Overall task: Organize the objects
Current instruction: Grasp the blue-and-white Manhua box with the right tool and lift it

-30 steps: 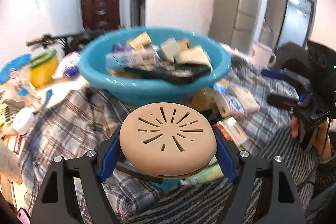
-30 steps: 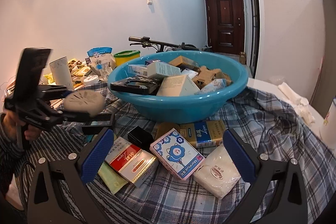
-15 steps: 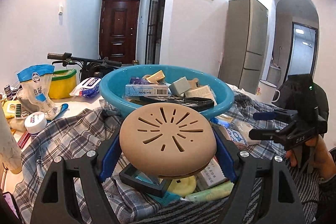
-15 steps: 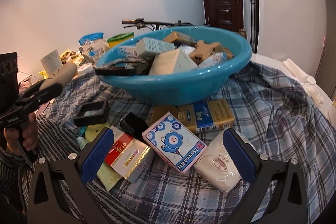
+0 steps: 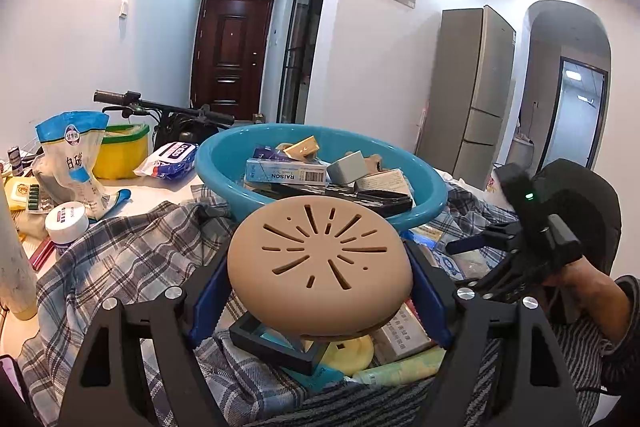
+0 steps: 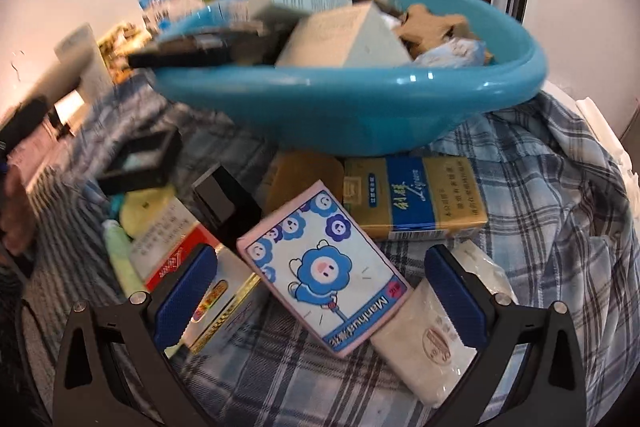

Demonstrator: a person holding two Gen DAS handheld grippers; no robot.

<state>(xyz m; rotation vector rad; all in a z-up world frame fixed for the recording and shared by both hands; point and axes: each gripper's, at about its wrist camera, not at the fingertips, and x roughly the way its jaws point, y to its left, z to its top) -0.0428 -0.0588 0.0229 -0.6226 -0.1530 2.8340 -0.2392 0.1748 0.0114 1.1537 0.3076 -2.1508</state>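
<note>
Between the blue pads of the left gripper [image 5: 320, 291] sits a round tan slotted case [image 5: 320, 267], clamped in front of the full blue basin [image 5: 424, 203] on the plaid cloth [image 5: 132, 259]; the right gripper [image 6: 320, 291] hangs spread wide and empty over the pink cartoon pack [image 6: 324, 275], just beside a gold-and-blue box [image 6: 416, 199]

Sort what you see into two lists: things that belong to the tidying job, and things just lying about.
Part of the job:
- round tan slotted disc, clamped in the left gripper
- blue plastic basin holding boxes
- pink cartoon tissue packet under the open right gripper
- yellow-and-blue carton

Lying about:
- grey refrigerator
- white sugar bag
- bicycle handlebar
</note>
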